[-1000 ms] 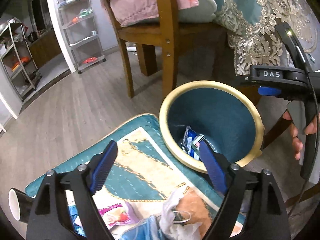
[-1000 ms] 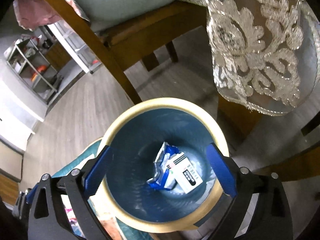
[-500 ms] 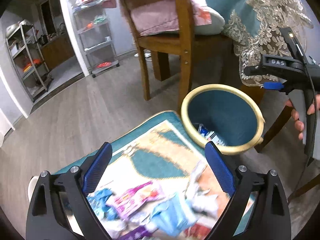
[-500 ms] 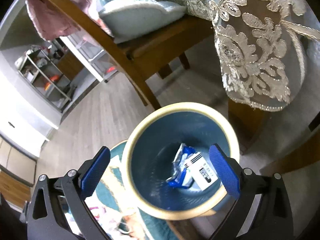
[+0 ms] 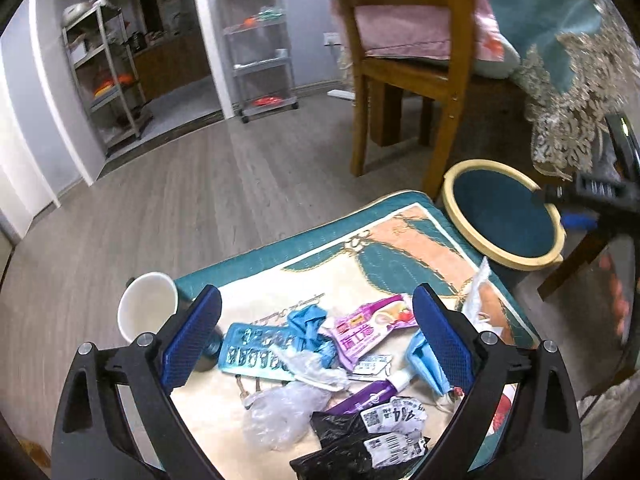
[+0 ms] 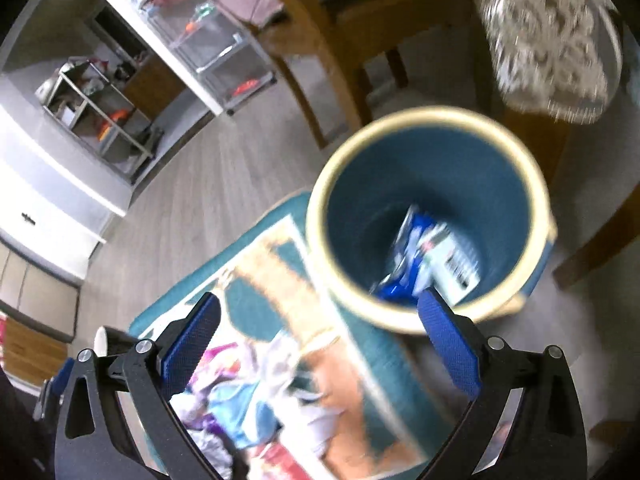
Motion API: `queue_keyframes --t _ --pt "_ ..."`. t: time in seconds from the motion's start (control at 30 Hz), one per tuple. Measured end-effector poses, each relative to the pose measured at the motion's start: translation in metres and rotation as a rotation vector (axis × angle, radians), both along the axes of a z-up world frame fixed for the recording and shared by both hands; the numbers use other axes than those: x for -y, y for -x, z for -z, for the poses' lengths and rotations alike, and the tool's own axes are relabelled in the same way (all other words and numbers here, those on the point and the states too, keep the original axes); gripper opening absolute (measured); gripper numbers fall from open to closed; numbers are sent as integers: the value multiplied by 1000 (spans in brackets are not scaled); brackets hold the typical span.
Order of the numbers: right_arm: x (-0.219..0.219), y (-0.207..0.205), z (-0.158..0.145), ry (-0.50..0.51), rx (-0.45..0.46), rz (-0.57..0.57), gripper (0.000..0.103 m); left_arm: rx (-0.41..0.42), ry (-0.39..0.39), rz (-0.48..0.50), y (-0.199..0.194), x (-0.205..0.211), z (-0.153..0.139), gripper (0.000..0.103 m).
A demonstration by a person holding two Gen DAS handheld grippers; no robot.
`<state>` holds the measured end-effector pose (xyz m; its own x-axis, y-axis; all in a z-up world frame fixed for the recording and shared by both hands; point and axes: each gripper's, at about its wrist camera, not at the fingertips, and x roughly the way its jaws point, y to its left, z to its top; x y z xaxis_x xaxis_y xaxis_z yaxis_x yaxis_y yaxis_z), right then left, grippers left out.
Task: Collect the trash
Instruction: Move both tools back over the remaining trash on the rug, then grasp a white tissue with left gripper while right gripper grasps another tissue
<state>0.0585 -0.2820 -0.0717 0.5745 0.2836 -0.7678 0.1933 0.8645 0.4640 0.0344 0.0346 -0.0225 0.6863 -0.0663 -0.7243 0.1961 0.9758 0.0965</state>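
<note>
Left and right wrist views. Your left gripper [image 5: 316, 336] has swung away from the blue waste bin [image 5: 502, 216] and back over the litter pile on the patterned rug [image 5: 400, 248]; its jaws have just been opening and now stand wide apart with nothing between them. A second ago the bin filled this view; now it sits far right, beside the wooden chair [image 5: 404, 72]. Your right gripper [image 6: 320, 340], fingers likewise spread and empty, has drawn back from above the bin [image 6: 432, 216], where a blue wrapper and a white carton [image 6: 452, 256] already lie. Both drops appear finished. Still to collect: pink snack wrapper [image 5: 370, 330], blue blister pack [image 5: 250, 354], blue glove [image 5: 310, 326], clear plastic bag [image 5: 280, 410], black bag [image 5: 360, 440], and a white paper cup [image 5: 146, 306] at the rug's left edge.
</note>
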Motion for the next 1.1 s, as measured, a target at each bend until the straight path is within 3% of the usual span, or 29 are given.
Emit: queue_keyframes --t 0.23,0.5,0.63,0.73,0.93,1.03,1.1 --pt "-45 10 22 63 -46 -80 98 -43 -15 -31 -11 -6 19 97" --pt "-69 0 33 130 -51 -181 94 -183 92 -156 -30 -28 52 97" --pt "-84 -5 35 156 -48 -249 80 -245 125 -186 -32 -28 66 91" --pt "-91 -9 38 168 -61 -274 72 -270 65 -180 -30 -19 76 88" --pt "-96 -12 47 182 -92 -299 60 -341 -9 -181 -31 -11 96 69" --pt "-98 -13 48 187 -103 -313 52 -384 -31 -186 -33 -12 106 54" --pt "-99 -14 49 194 -107 -324 43 -399 -26 -184 -34 -15 109 30"
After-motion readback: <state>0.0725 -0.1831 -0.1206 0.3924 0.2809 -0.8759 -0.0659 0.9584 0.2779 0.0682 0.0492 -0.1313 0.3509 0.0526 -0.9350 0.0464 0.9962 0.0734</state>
